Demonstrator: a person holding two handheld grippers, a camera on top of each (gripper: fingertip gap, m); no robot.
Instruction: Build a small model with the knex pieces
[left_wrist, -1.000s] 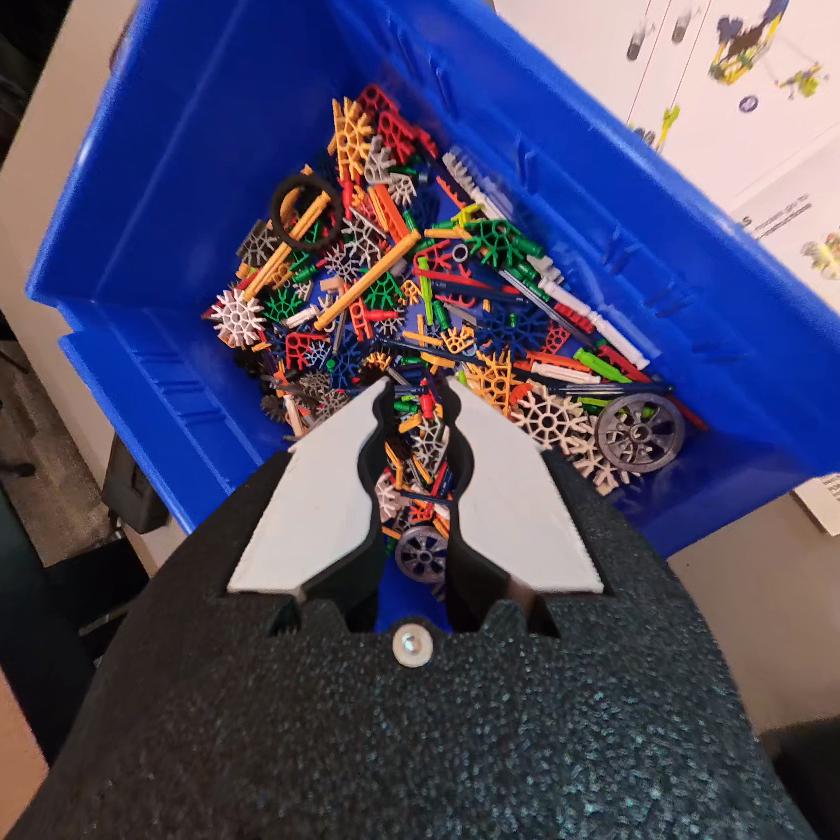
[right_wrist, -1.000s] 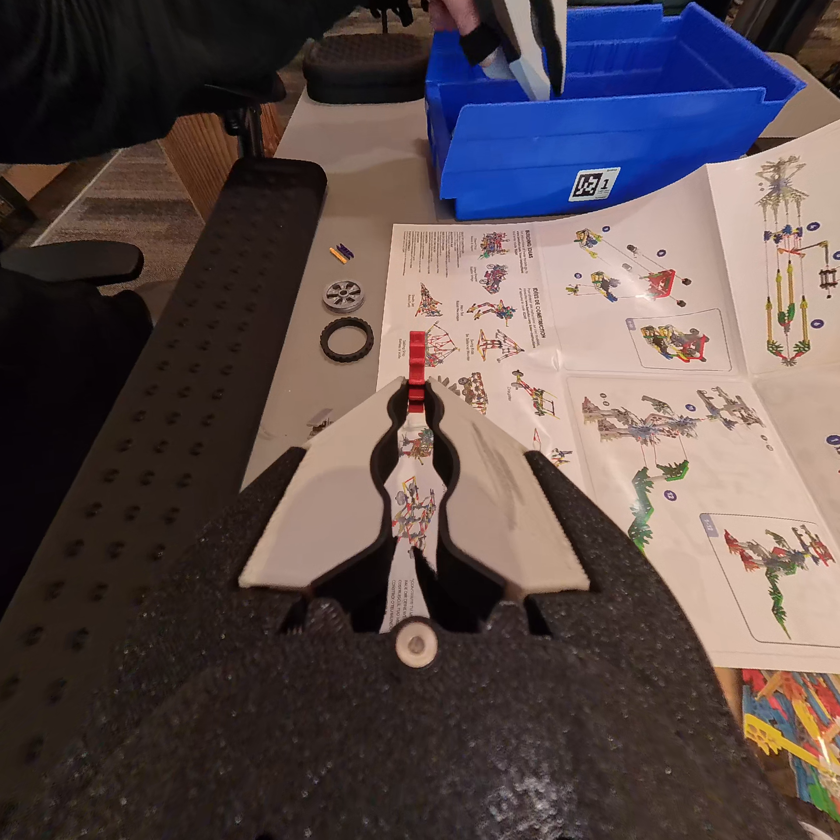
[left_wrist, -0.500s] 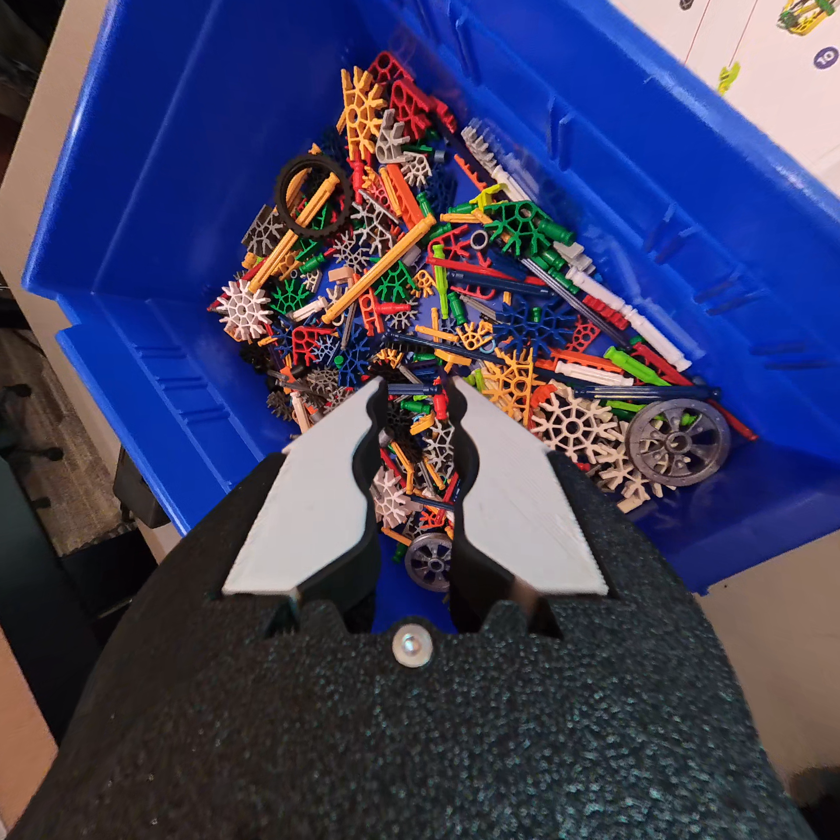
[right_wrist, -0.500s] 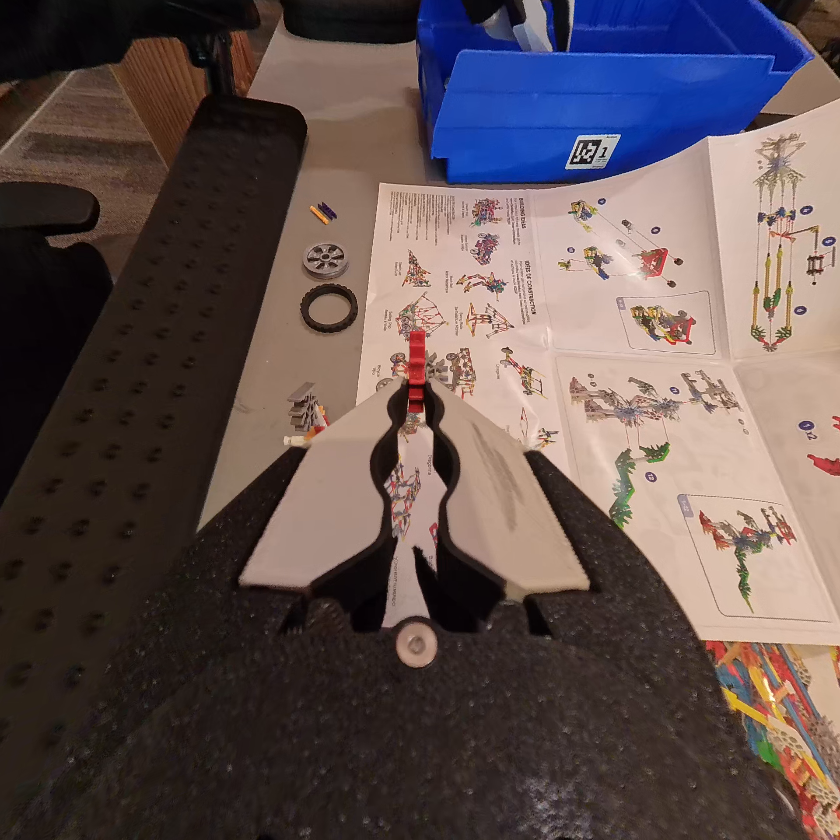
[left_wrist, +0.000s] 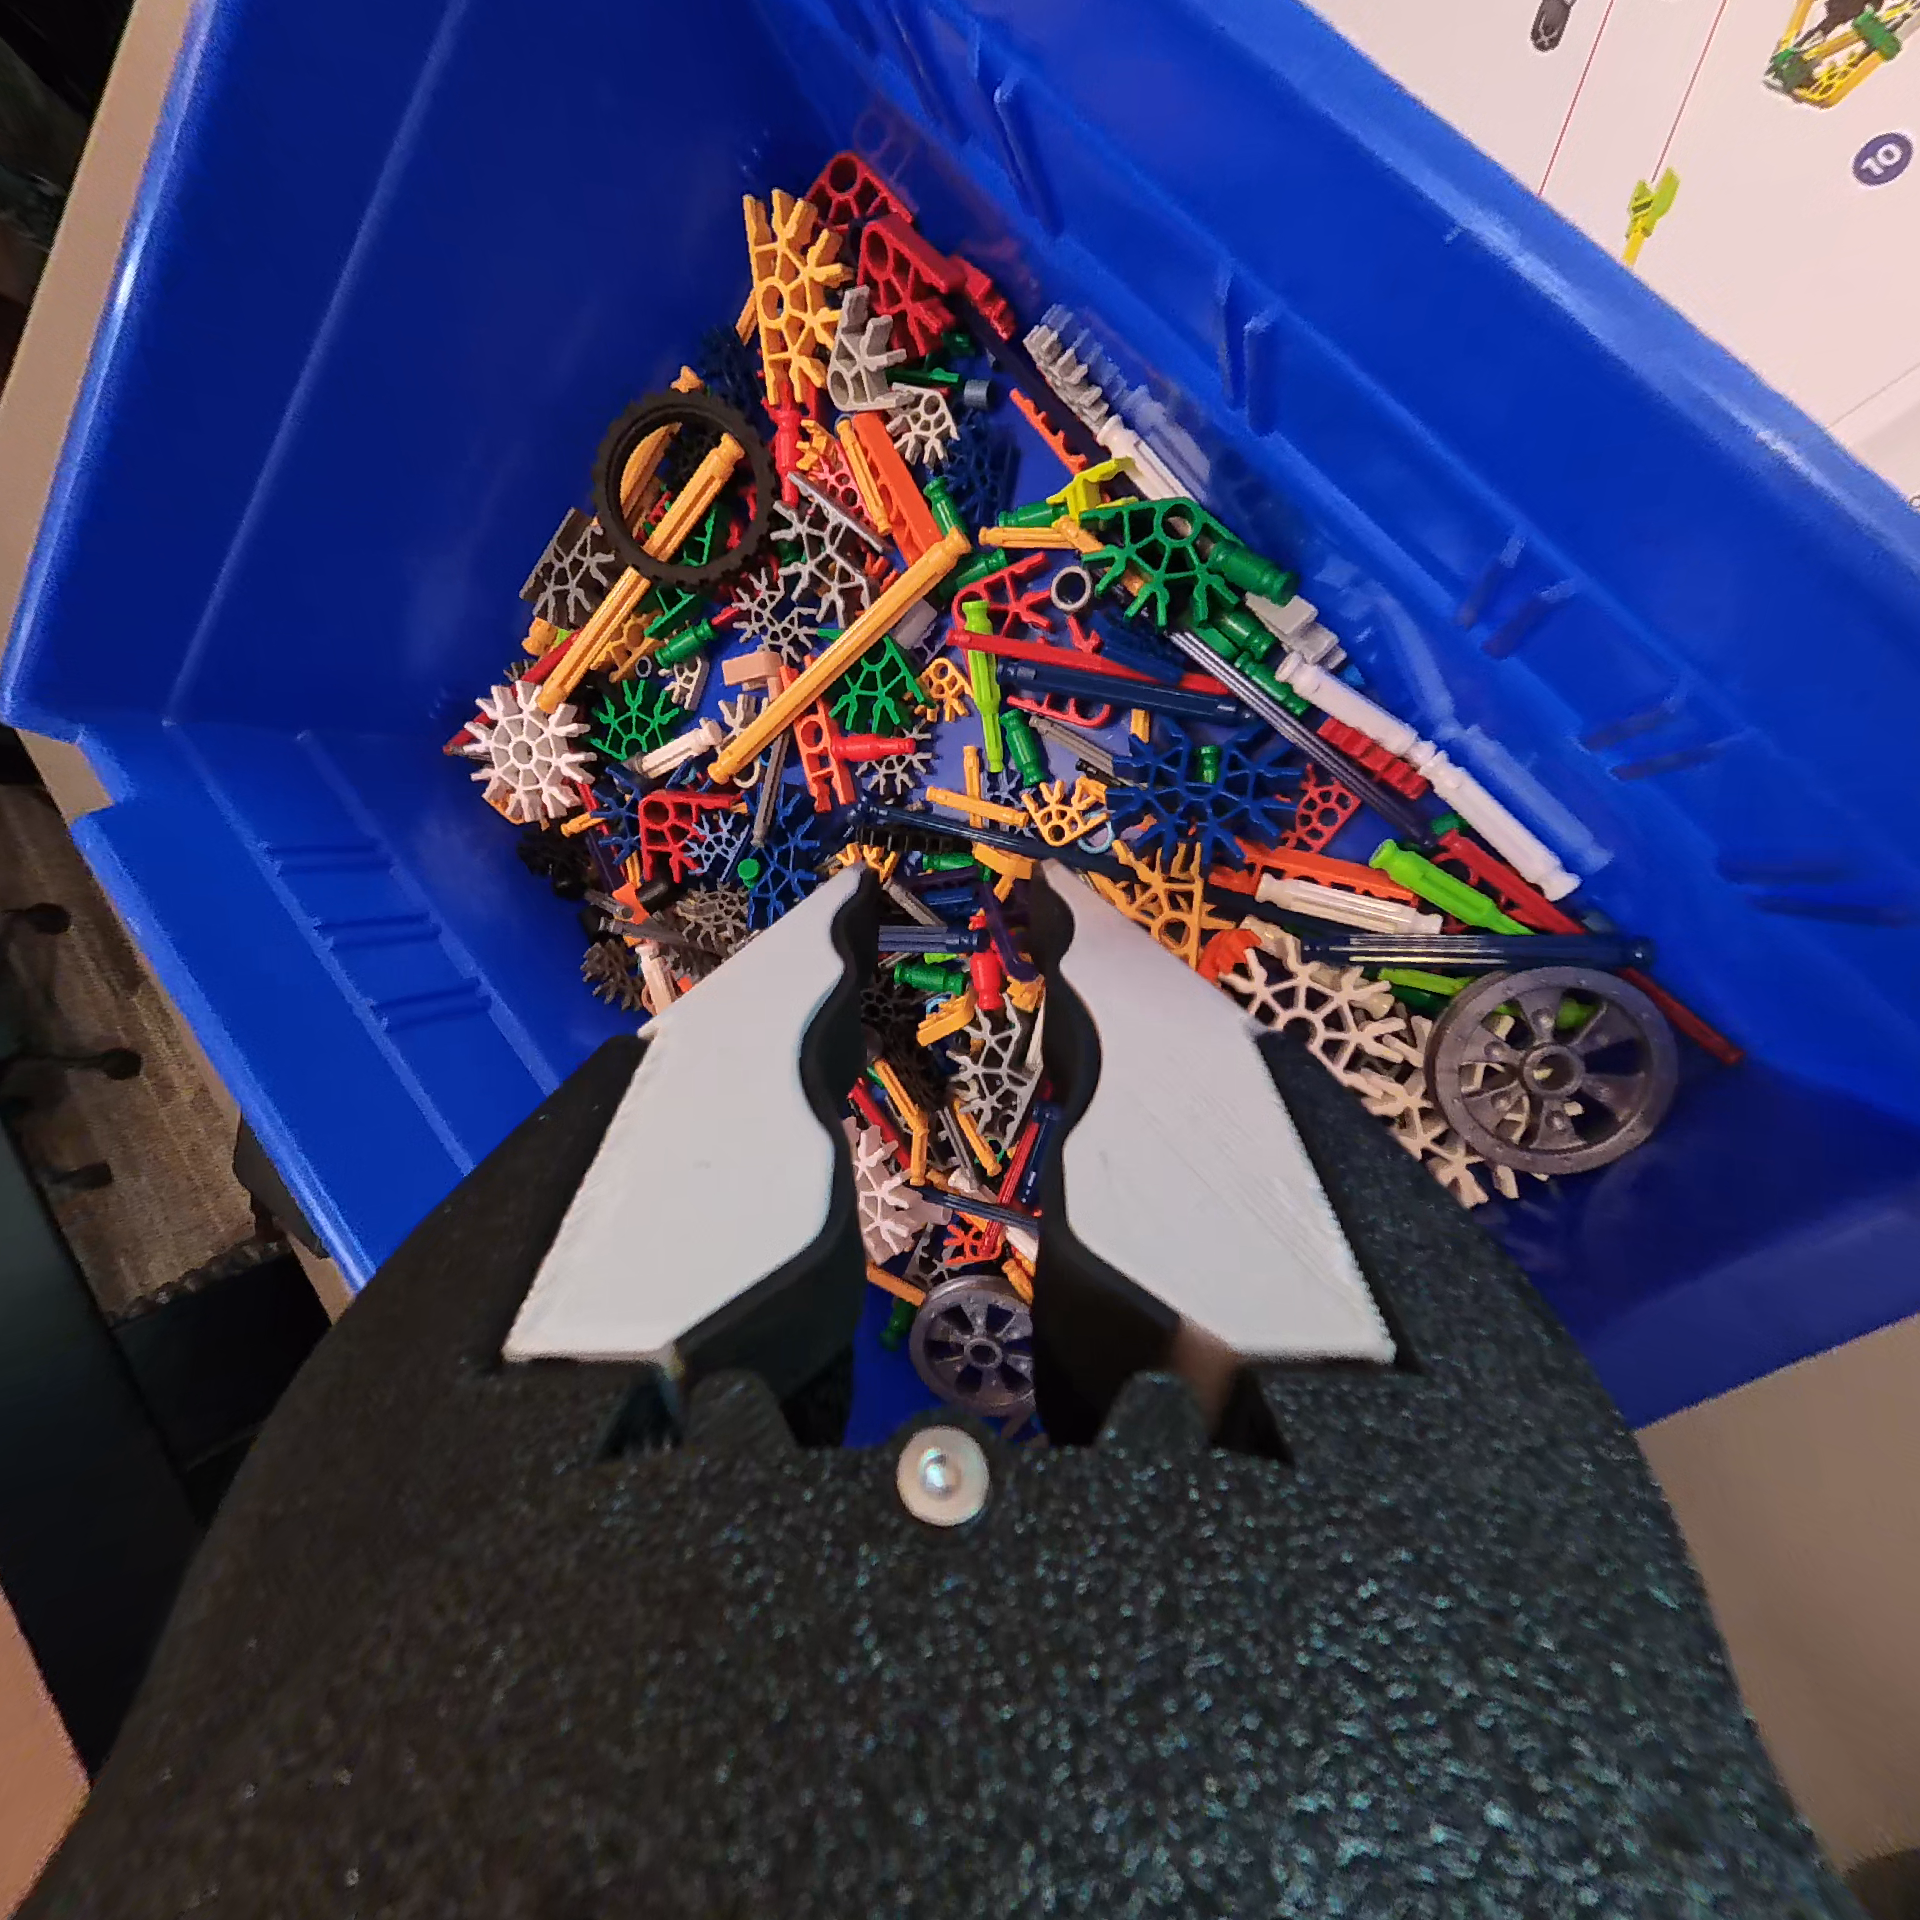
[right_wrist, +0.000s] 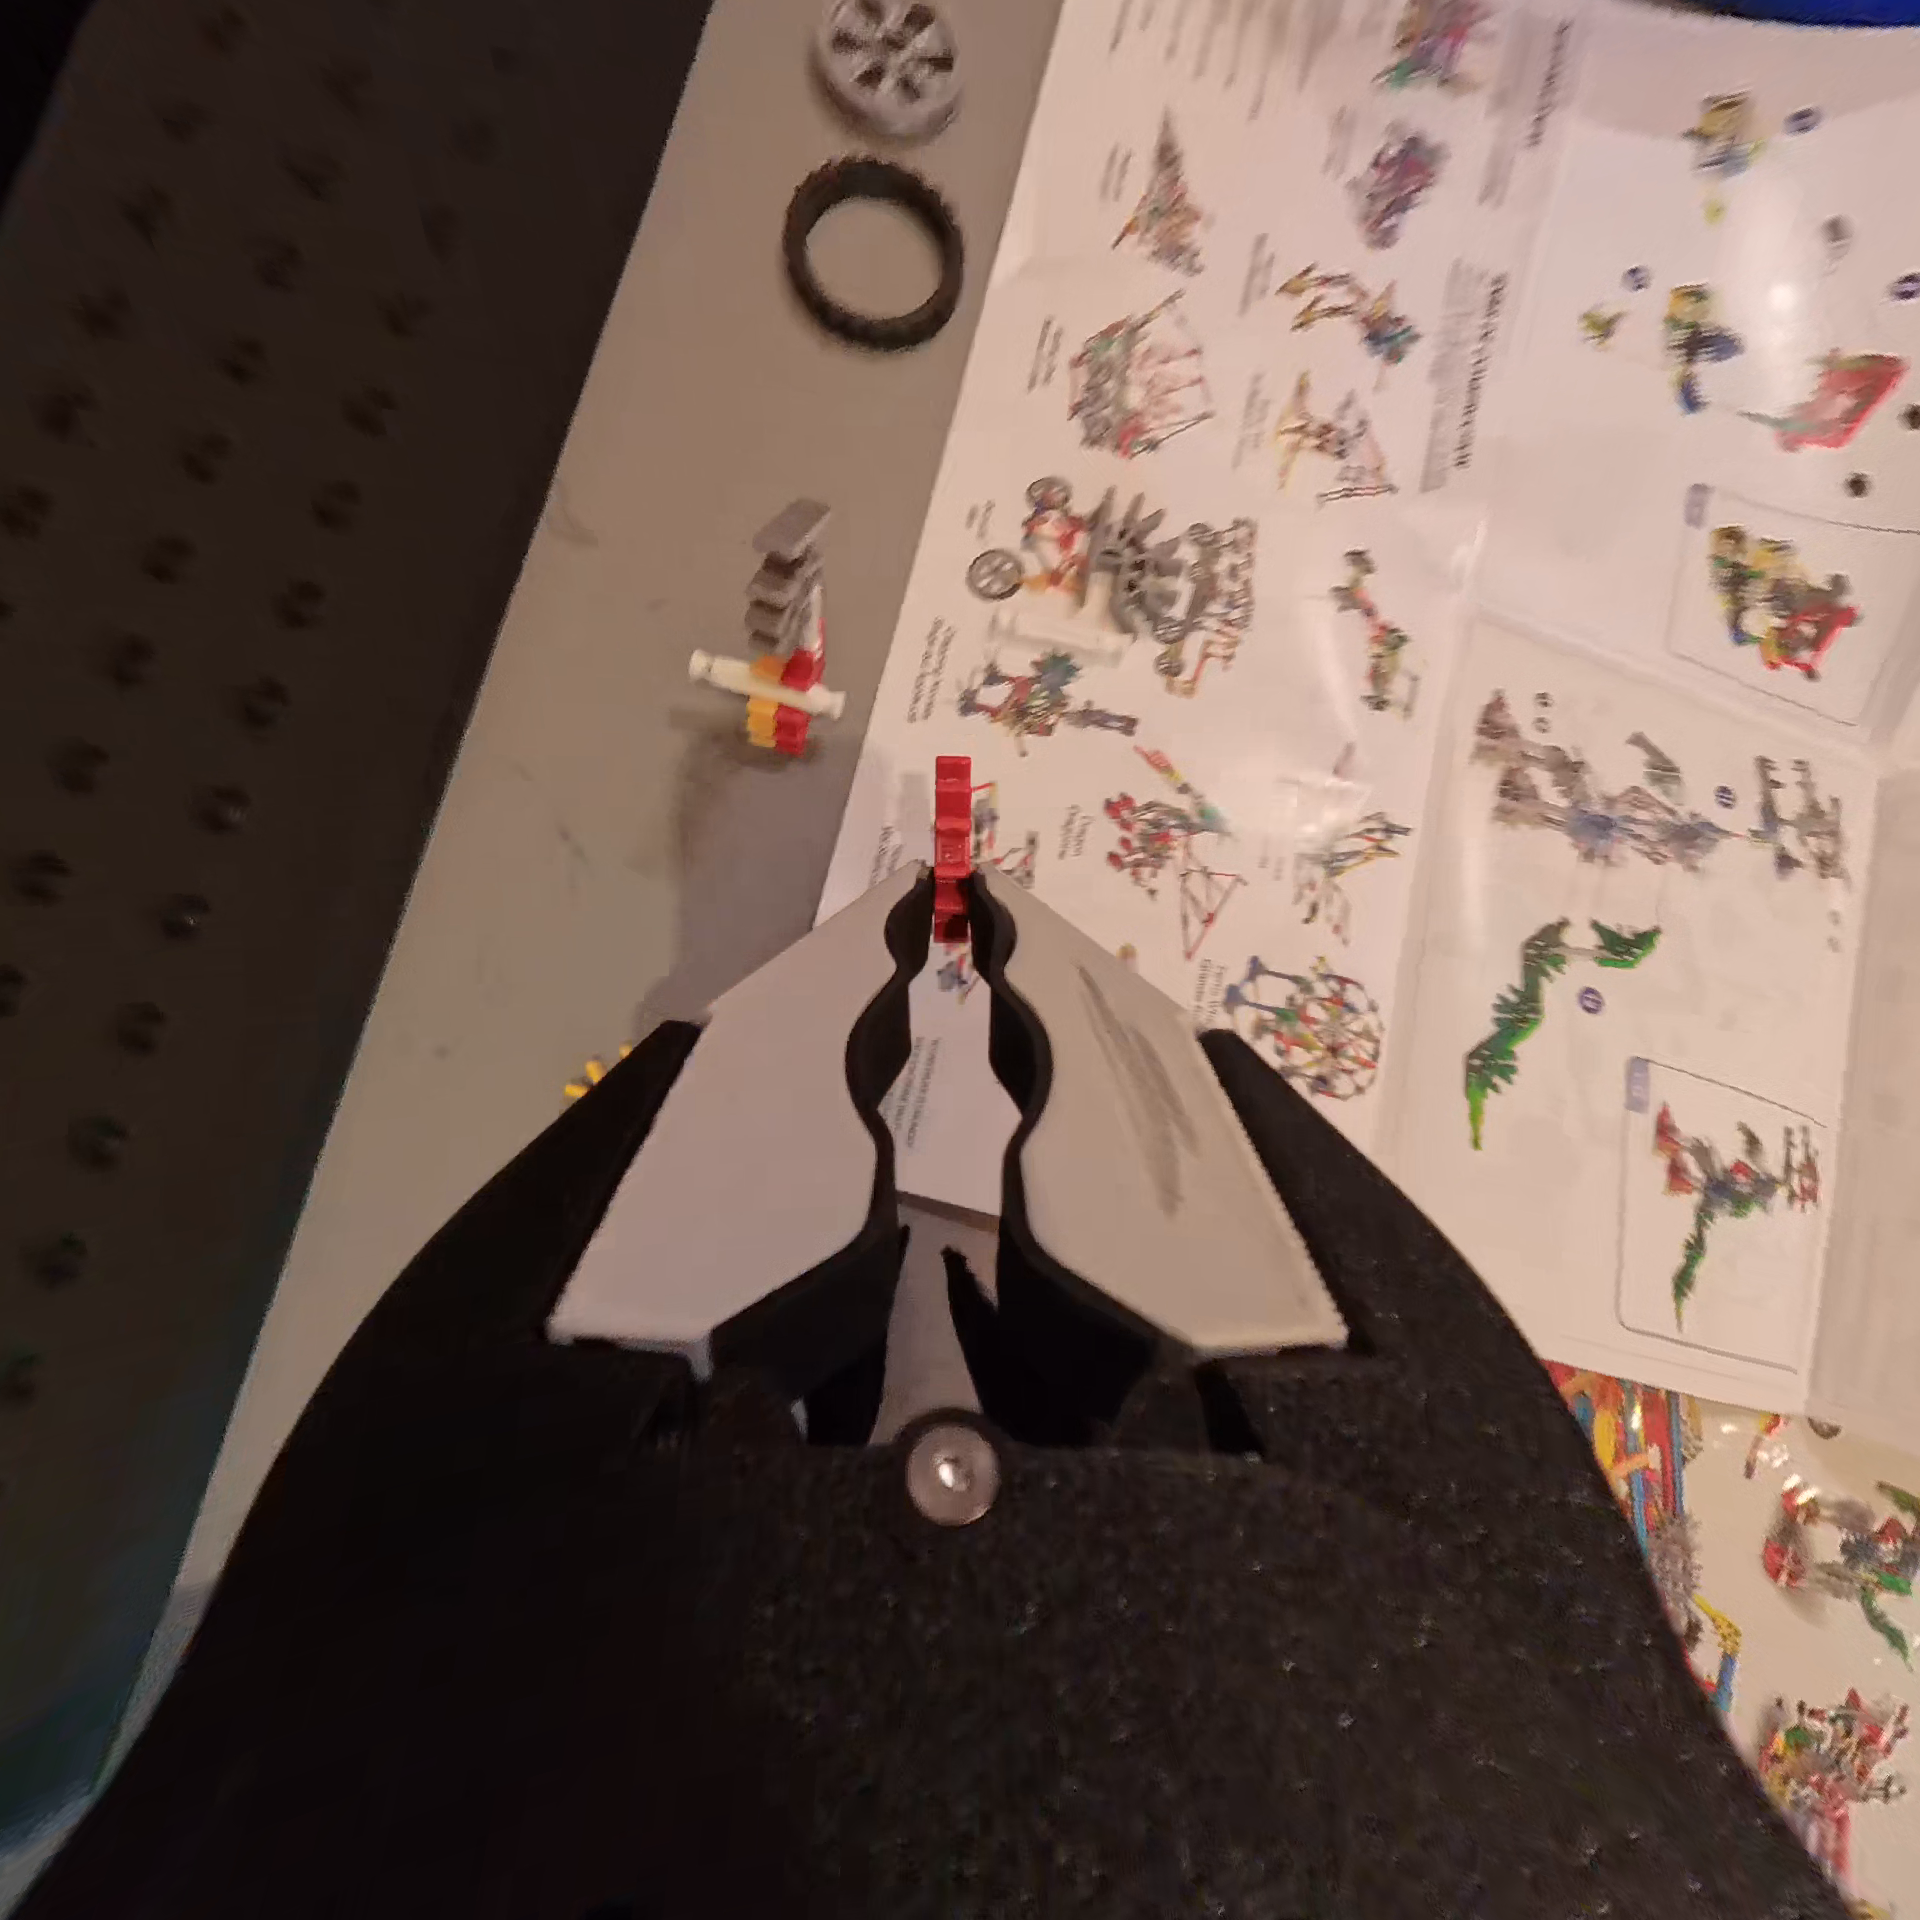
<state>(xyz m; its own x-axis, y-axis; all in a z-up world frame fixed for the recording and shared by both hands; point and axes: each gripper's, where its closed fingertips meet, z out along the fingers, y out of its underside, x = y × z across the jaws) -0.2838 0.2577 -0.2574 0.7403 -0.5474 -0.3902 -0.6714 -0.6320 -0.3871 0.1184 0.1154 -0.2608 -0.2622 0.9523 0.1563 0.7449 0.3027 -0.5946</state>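
The left gripper (left_wrist: 951, 883) hangs with its jaws parted and empty over the deep blue plastic bin (left_wrist: 343, 343) of mixed coloured construction-toy rods and connectors (left_wrist: 997, 675); it has crept closer to the heap. The right gripper (right_wrist: 951, 883) – jaws clamped on a small red plastic connector (right_wrist: 952, 831) – has swung down toward the grey tabletop (right_wrist: 623, 582), nearing the little grey, white and red sub-assembly (right_wrist: 779, 644) beside the unfolded white instruction sheet (right_wrist: 1455, 582).
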